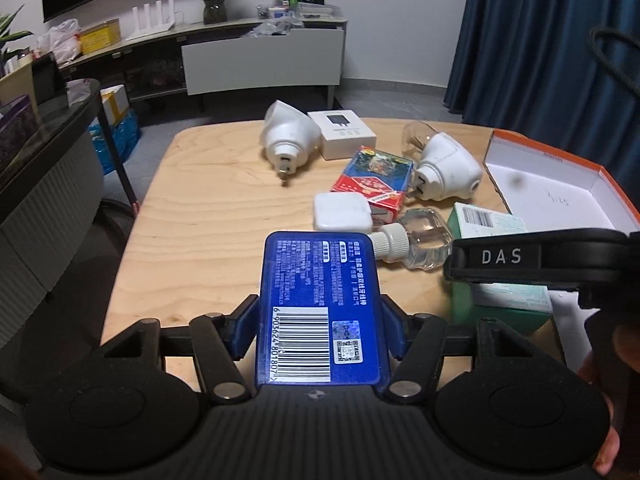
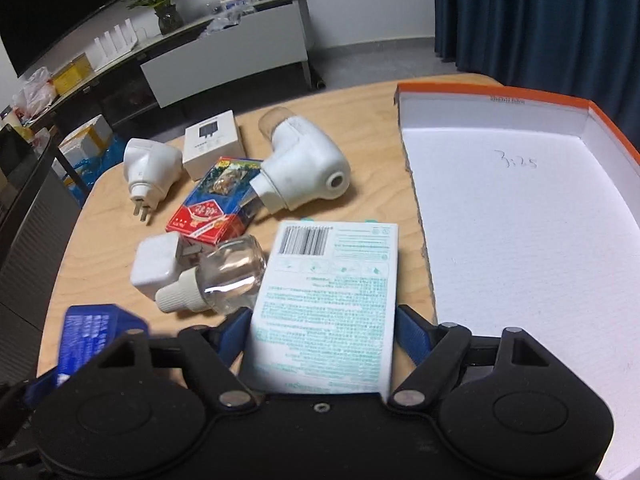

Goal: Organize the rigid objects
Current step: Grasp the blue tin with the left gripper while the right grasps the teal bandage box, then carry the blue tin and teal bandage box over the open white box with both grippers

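The near end of the blue box is hidden behind the body of the left gripper, whose blue pads are pressed on both long sides of the box, so the box is pinched above the near edge of the wooden table. In the right wrist view only a blurred corner of that box is seen at lower left. The right gripper is set around the green-and-white box; the left pad appears to touch the box's edge and the right pad lies just beside it, but whether the box is actually squeezed cannot be told. The box's near end is blurred and covered by the gripper body. The orange-edged tray, white inside, is cut off at the right and lower edges of the picture; it lies just right of the green-and-white box. A faint handwritten mark on its floor is too small to be read.

On the table are counted two white plug-in devices, one white square box, one red-and-blue box, one white charger block and one clear bottle with a ribbed white cap. Part of the red-and-blue box is overlapped by the right-hand device.
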`<act>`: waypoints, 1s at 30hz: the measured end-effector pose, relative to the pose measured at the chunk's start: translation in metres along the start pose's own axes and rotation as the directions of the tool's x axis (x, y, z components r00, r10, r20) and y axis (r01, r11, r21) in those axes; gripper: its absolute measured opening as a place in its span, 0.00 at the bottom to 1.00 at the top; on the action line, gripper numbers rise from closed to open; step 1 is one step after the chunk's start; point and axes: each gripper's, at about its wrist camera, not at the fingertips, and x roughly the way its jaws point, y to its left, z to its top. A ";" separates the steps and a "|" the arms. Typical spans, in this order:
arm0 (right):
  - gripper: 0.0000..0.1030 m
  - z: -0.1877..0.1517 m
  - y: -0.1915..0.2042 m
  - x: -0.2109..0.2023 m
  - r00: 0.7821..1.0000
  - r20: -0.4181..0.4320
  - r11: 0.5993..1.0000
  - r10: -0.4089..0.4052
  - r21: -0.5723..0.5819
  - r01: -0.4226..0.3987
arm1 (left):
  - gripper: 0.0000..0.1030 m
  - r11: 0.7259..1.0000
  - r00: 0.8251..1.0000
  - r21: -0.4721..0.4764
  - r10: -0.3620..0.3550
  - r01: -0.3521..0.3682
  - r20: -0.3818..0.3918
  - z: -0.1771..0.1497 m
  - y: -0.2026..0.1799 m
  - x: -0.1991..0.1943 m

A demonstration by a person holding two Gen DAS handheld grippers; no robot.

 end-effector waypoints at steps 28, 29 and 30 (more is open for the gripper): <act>0.81 -0.015 -0.124 -0.134 0.965 0.264 0.998 0.001 -0.061 0.015 | 0.61 0.997 0.992 -0.040 -0.055 0.060 0.110 0.010 -0.079 -0.066; 0.81 -0.015 -0.127 -0.135 0.963 0.268 0.998 0.001 -0.064 0.017 | 0.61 0.997 0.992 -0.037 -0.061 0.065 0.110 0.011 -0.084 -0.066; 0.81 -0.016 -0.130 -0.136 0.962 0.273 0.998 -0.002 -0.066 0.021 | 0.61 0.997 0.992 -0.034 -0.066 0.070 0.109 0.011 -0.088 -0.066</act>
